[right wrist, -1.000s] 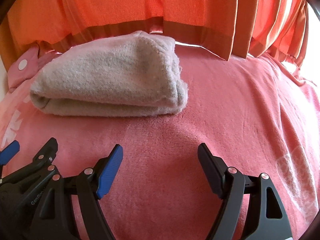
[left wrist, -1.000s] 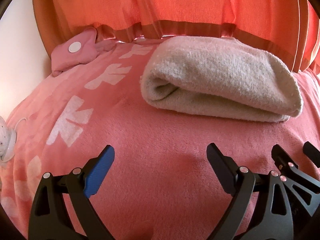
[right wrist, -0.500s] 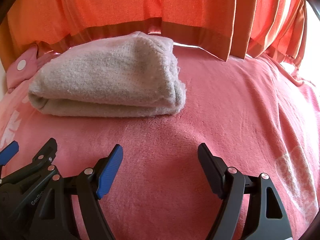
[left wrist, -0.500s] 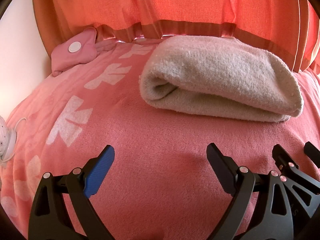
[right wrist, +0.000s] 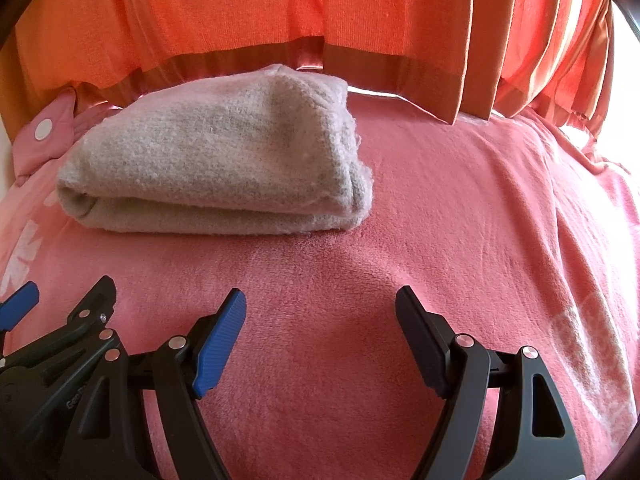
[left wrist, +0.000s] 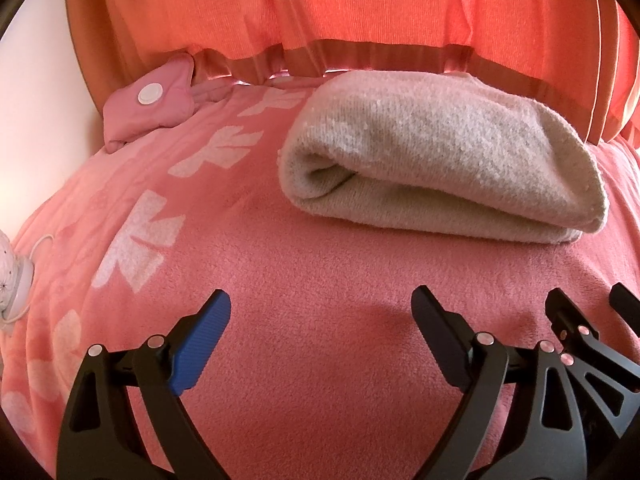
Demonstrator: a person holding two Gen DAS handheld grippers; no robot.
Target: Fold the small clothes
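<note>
Far left in my left wrist view, a white speckled device [left wrist: 11,276] with a thin cord sits at the blanket's edge. Beyond it, a pink quilted piece with a white snap button [left wrist: 149,110] lies against the hem of the orange curtain [left wrist: 360,8].

The pink blanket [left wrist: 320,264] covers the whole surface; pale flower prints run along its left part.

My left gripper [left wrist: 320,332]: fingers spread wide, blue pad [left wrist: 200,352] on the left, black finger on the right, nothing between them. They hang over bare blanket.

The folded beige garment [left wrist: 440,160] lies ahead of these fingers and a little to the right, well apart from the tips. It is doubled over, with the rounded fold end facing left and the layered edges toward me. Its far side reaches the curtain hem.

At the lower right of this view I see part of the other gripper's black frame, just beside mine.

Right wrist view: the garment [right wrist: 216,160] now sits ahead and to the left. My right gripper [right wrist: 320,336] is also spread wide, empty, over bare blanket [right wrist: 460,220], not touching the garment. The garment's right end shows stacked layers. To the right the blanket runs on in shallow creases toward the bright edge by the curtain [right wrist: 280,0].
</note>
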